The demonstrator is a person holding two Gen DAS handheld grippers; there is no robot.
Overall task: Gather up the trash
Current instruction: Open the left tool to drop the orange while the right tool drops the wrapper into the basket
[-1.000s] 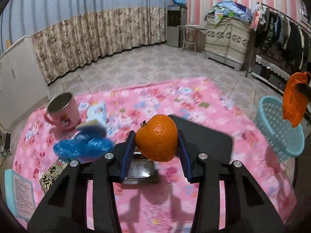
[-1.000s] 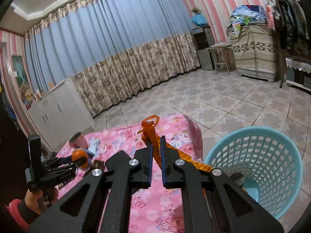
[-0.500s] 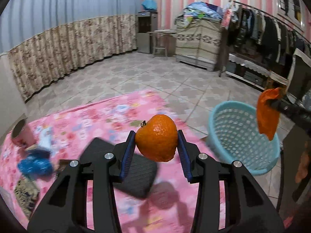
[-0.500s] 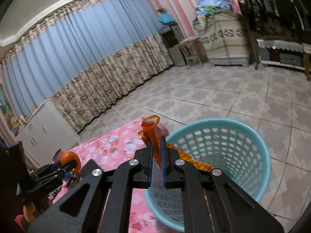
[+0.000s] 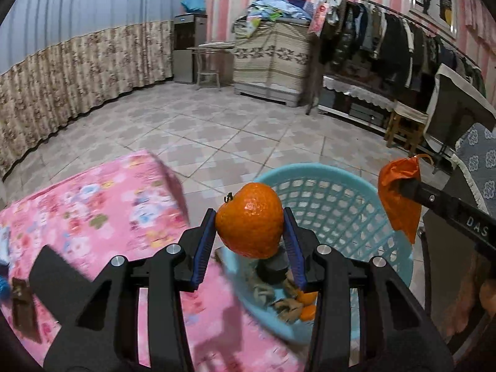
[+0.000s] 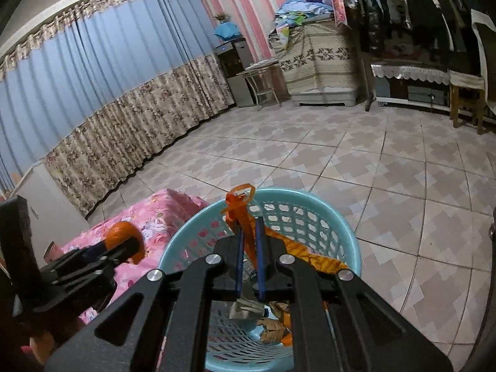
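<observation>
My left gripper [image 5: 250, 228] is shut on an orange tangerine [image 5: 250, 220] and holds it over the near rim of a light blue plastic basket [image 5: 338, 189]. My right gripper [image 6: 249, 232] is shut on an orange plastic bag [image 6: 238, 207] and holds it above the same basket [image 6: 313, 200]; the bag also shows in the left wrist view [image 5: 400, 192]. Crumpled paper, peel and a dark object lie in the basket's bottom [image 5: 279, 291]. The left gripper with the tangerine [image 6: 119, 234] shows at the left of the right wrist view.
A pink flowered cloth [image 5: 93, 210] covers the low table beside the basket. A dark wrapper [image 5: 23, 307] lies at its left edge. Tiled floor [image 6: 372, 161] surrounds the basket. A clothes rack [image 5: 387, 43] and a wooden stool [image 5: 403, 127] stand at the right.
Both grippers have moved right from over the table to the basket. The tangerine now hangs over the basket's near rim and the orange bag over its opening. Both grips are unchanged.
</observation>
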